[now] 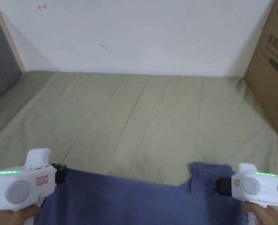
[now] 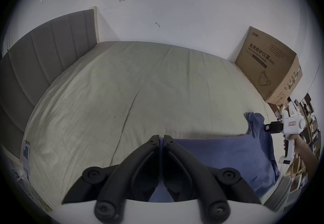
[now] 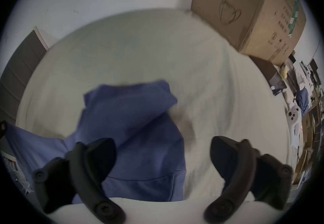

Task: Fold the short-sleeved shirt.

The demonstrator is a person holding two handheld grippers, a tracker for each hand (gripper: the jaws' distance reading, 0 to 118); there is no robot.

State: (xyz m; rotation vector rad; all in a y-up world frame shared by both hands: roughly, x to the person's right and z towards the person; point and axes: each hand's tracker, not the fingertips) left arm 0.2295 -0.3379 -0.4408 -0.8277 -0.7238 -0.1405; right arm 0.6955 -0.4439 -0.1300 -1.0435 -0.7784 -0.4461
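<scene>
A blue short-sleeved shirt (image 1: 129, 199) lies spread along the near edge of the bed, with one sleeve (image 1: 210, 172) bunched up at its right end. My left gripper (image 1: 60, 174) is at the shirt's left edge; in the left gripper view its jaws (image 2: 161, 138) are pressed together with blue shirt (image 2: 219, 154) fabric pinched between them. My right gripper (image 1: 222, 186) hovers at the right sleeve. In the right gripper view it (image 3: 161, 142) stands wide open over the crumpled sleeve (image 3: 133, 105), with neither jaw pressing on the cloth. That view is blurred.
The bed (image 1: 141, 117) is covered by a beige-green sheet reaching back to a white wall. A large cardboard box (image 1: 271, 73) stands on the bed's right side. A grey padded headboard (image 1: 0, 58) rises on the left. A phone (image 2: 26, 150) lies at the bed's left edge.
</scene>
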